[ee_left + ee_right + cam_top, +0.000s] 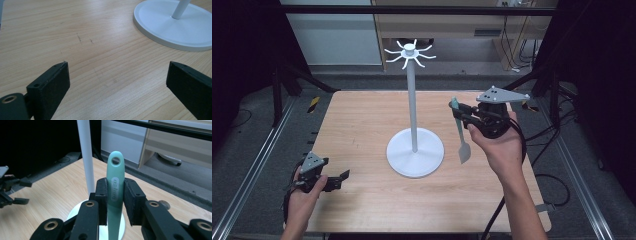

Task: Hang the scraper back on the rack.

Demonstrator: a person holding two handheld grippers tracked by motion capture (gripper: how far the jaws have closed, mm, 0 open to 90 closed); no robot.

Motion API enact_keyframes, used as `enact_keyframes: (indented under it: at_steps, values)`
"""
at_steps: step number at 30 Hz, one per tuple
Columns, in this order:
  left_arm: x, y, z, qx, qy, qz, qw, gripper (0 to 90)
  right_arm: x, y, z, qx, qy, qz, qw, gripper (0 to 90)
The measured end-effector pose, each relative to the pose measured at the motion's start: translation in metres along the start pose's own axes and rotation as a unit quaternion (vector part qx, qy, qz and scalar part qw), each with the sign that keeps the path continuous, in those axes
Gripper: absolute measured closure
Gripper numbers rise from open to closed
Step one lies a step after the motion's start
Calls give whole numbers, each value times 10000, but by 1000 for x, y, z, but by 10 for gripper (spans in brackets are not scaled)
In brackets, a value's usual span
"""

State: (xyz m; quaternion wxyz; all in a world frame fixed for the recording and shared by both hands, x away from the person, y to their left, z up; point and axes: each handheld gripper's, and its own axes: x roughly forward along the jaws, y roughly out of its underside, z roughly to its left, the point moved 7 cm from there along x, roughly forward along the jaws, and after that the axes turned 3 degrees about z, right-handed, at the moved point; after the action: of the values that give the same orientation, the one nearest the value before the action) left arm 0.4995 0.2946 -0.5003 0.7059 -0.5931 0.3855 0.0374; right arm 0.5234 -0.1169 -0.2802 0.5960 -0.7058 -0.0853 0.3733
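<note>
Green spatula (460, 131) clamped upright in right tool (458, 111), beside white stand (413, 120); left tool (343, 176) apart, empty.

Bare forearms, black grippers (341, 176), blocky black jaws, brass-ringed screw holes, grey three-cornered plates, black cables

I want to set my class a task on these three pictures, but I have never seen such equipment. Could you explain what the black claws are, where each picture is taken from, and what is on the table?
No robot here: a person holds a hand-operated two-jaw gripper in each hand. The high view looks down on a wooden table. On it stands a white stand, a round base and tall pole topped with hooks. The other pictures come from cameras riding on the grippers. The left gripper is open above bare wood. The right gripper grips a green spatula by its handle, blade hanging down.
</note>
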Motion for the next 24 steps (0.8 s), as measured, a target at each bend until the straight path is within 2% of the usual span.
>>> enact_keyframes:
  at_steps: [5,24]
  values:
    - [0,0,0,-22,-4,1,10000,47,-1,-10,7,-35,-53,-119,9999,744]
    - [1,1,-1,9,11,14,10000,47,4,-28,18,-91,-97,-224,9997,744]
